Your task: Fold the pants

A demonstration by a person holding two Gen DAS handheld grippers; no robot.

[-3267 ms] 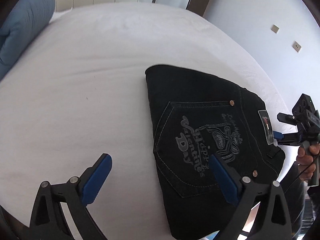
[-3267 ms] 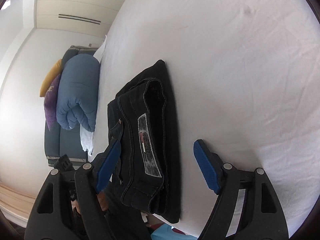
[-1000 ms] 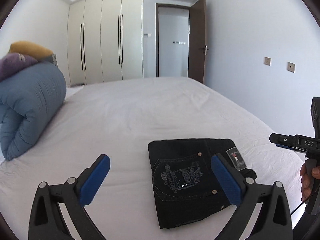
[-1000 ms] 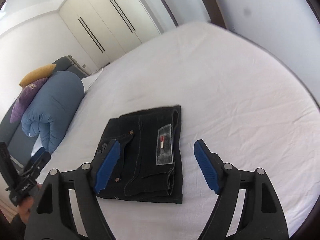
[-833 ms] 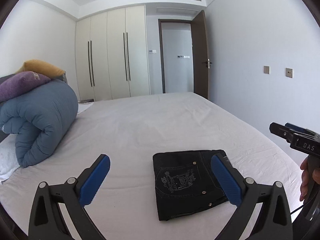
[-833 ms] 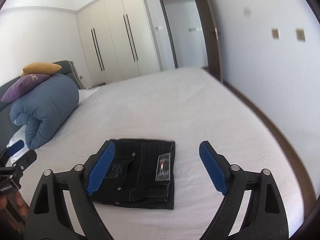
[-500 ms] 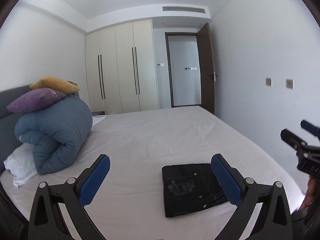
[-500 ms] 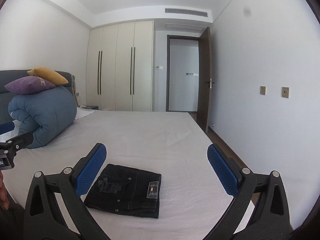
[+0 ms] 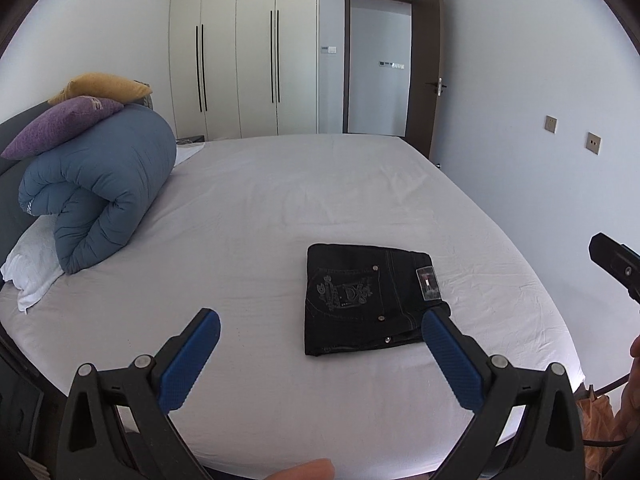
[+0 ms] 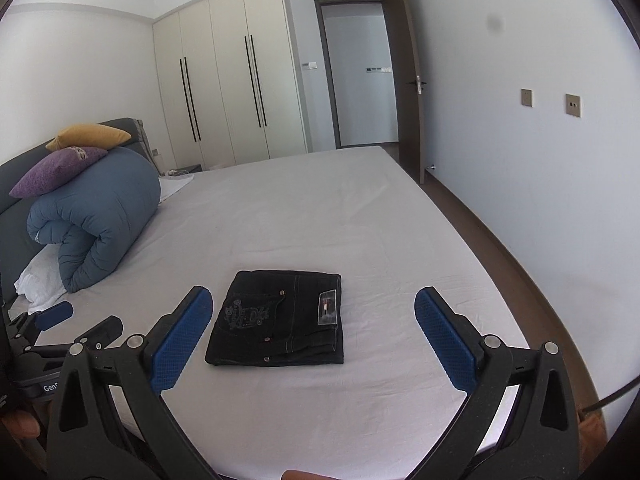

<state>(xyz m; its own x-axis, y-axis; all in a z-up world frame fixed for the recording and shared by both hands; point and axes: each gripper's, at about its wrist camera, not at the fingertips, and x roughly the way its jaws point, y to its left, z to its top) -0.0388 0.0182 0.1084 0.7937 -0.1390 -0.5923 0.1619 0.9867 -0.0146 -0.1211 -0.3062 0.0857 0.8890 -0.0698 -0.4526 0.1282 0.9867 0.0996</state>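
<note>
The dark jeans (image 9: 360,300) lie folded into a compact rectangle on the white bed sheet (image 9: 280,208), back pocket and waist label facing up. In the right wrist view the same jeans (image 10: 276,320) sit near the bed's front edge. My left gripper (image 9: 320,322) hovers above and short of them, wide open and holding nothing. My right gripper (image 10: 313,296) is likewise wide open and well clear of the cloth. Each gripper shows at the edge of the other's view, held by a hand (image 9: 634,384).
A rolled blue duvet (image 9: 100,184) with a purple pillow (image 9: 60,124) and a yellow pillow (image 9: 104,84) lies at the bed's head on the left. Wardrobe doors (image 9: 240,60) and an open door (image 9: 428,64) stand behind. A wall runs along the right.
Both grippers have drawn back and risen away from the jeans, which now look smaller and farther off. The right jaws spread wider. The jeans stay put.
</note>
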